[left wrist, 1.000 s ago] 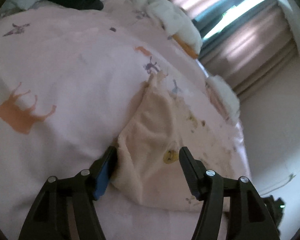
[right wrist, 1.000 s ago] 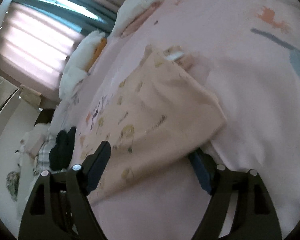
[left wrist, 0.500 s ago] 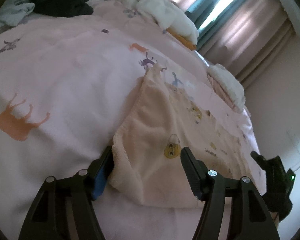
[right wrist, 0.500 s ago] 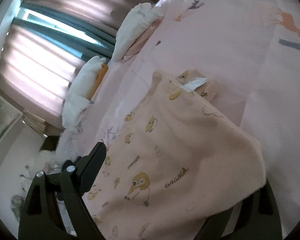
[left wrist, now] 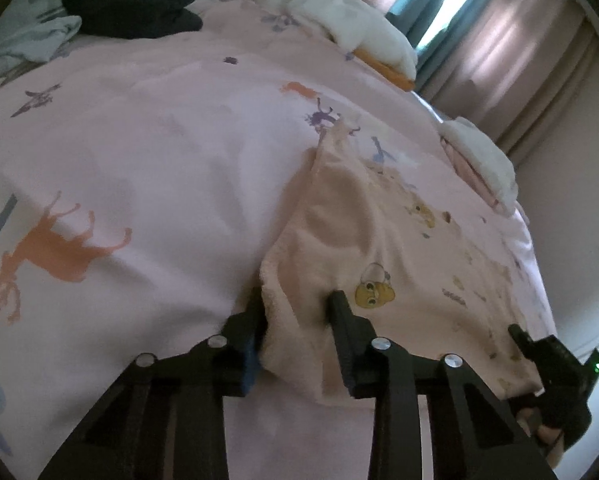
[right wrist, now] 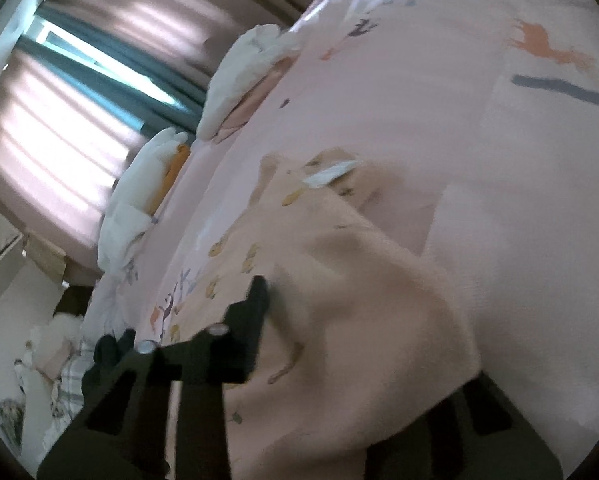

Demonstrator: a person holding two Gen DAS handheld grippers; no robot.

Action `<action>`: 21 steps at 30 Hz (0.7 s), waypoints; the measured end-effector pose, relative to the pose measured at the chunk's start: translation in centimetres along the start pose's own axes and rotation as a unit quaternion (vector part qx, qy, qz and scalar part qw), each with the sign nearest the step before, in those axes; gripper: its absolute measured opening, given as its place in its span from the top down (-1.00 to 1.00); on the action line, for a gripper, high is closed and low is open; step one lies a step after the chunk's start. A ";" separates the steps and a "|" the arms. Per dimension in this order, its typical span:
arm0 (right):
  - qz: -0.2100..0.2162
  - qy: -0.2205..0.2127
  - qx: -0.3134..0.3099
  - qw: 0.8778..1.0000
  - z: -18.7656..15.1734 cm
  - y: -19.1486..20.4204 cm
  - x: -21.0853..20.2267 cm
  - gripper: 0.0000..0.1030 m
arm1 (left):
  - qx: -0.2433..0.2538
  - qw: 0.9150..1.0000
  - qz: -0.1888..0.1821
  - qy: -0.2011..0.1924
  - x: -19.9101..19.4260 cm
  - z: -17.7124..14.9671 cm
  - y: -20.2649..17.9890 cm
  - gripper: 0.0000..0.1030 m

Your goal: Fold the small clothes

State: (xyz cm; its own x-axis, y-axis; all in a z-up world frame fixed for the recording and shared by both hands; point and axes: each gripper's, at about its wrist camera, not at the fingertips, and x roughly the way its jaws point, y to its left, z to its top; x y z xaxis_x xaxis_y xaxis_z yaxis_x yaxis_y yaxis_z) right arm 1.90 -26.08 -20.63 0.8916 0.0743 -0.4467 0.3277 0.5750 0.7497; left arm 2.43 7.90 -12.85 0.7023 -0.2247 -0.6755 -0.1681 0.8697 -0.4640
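Pink bed cover (left wrist: 171, 168) with animal prints, filling both views. Near its front edge, peach garment (left wrist: 379, 240) with yellow cartoon prints, lying mostly flat, no finished fold visible; folding judged barely begun. Left gripper (left wrist: 295, 312) closing on 1 near corner, cloth bunched between the jaws. Right gripper (right wrist: 363, 344) closing on the other corner, blurred, 1 finger hidden under cloth. Curtains (left wrist: 511, 40) beyond the far edge; black clothing (left wrist: 131, 4) at the far left corner.
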 end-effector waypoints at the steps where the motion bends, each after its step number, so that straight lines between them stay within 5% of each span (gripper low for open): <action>1: 0.003 0.000 0.002 1.000 -0.1 -0.1 -0.2 0.54 | 0.002 1.000 0.004 0.002 0.0 0.0 0.0 0.44; 10: -0.013 0.010 -0.002 1.000 0.0 0.2 0.1 0.80 | 0.015 1.000 0.017 -0.001 0.0 -0.2 -0.4 0.44; 21: -0.025 0.010 -0.015 1.000 0.0 0.5 0.2 0.81 | 0.019 1.000 0.020 0.002 0.0 -0.2 -0.6 0.47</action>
State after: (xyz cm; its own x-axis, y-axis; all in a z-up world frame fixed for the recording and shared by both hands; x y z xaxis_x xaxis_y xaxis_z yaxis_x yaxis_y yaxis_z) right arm 2.25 -25.81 -20.30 0.8672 0.0612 -0.4942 0.3626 0.6026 0.7110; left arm 2.42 7.31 -12.66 0.6923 -0.1918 -0.6957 -0.1696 0.8938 -0.4151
